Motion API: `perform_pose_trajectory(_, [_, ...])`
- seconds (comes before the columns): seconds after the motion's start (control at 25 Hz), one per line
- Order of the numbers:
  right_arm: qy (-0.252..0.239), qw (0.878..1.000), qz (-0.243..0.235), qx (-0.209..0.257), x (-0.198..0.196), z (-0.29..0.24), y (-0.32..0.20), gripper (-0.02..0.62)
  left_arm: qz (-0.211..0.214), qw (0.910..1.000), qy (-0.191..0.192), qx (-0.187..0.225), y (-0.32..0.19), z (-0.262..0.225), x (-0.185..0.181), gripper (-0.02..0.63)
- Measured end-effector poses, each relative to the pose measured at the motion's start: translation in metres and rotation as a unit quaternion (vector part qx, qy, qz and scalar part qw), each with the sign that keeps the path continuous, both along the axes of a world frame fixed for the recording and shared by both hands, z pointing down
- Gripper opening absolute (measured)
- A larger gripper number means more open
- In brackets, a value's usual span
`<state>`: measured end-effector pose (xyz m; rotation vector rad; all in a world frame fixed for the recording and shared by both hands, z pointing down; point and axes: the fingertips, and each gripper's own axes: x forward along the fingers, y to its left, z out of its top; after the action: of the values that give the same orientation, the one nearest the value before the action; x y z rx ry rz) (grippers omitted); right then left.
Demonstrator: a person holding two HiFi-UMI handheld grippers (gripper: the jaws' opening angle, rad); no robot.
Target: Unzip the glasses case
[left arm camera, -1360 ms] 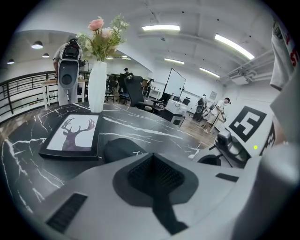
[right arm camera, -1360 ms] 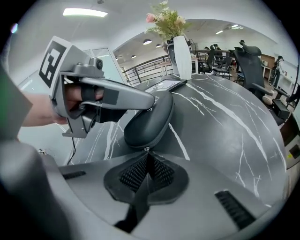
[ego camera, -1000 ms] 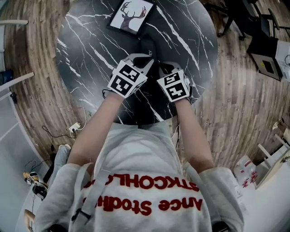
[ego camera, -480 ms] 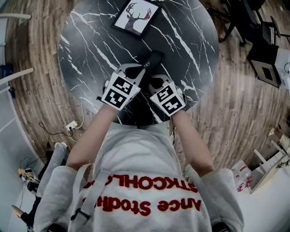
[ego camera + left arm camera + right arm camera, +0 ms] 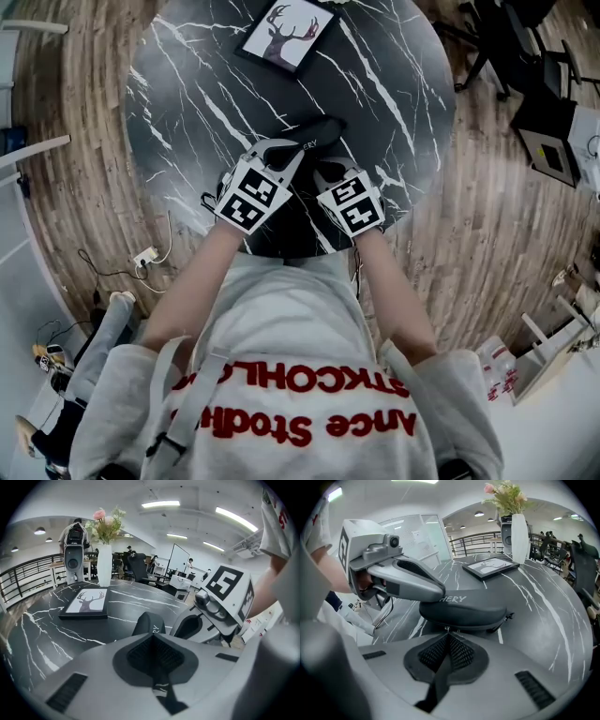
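Pinning the glasses case (image 5: pixel 321 129) mid-frame on the table (image 5: pixel 187 94) with the shut left tongs (image 5: pixel 296 150); nipping, apparently, the small zip pull (image 5: pixel 447 629) at its lower seam with the shut right tongs (image 5: pixel 448 633). Hold firm, draw steadily along the seam, no yanking.

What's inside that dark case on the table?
Its inside cannot be seen. The glasses case looks zipped shut, so any contents are covered. Only its dark shell shows, lying on the marble table, with the left gripper reaching over its top.
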<state>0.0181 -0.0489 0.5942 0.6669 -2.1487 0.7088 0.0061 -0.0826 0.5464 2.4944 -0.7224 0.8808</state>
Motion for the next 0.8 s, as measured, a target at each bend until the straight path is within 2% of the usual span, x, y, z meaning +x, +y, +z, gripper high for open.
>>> perform_pose_trajectory(0.32, [0.053,0.998,0.035,0.031,0.06,0.001,-0.046,0.014,0.007,0.9999,-0.005,-0.007,0.0,-0.002,0.003,0.006])
perform_pose_trajectory(0.48, [0.071,0.997,0.005,0.044,0.058,-0.003,-0.035,0.014,0.001,0.9997,-0.021,-0.014,0.0,-0.003,0.001,0.006])
perform_pose_trajectory(0.68, [0.05,0.998,-0.021,0.031,0.043,-0.01,0.003,0.014,-0.031,0.9989,-0.036,-0.003,-0.008,-0.006,-0.011,0.006])
perform_pose_trajectory(0.8, [0.05,0.998,-0.033,0.022,0.043,-0.007,0.014,0.014,-0.022,0.9991,-0.037,0.006,-0.002,-0.004,-0.013,0.006])
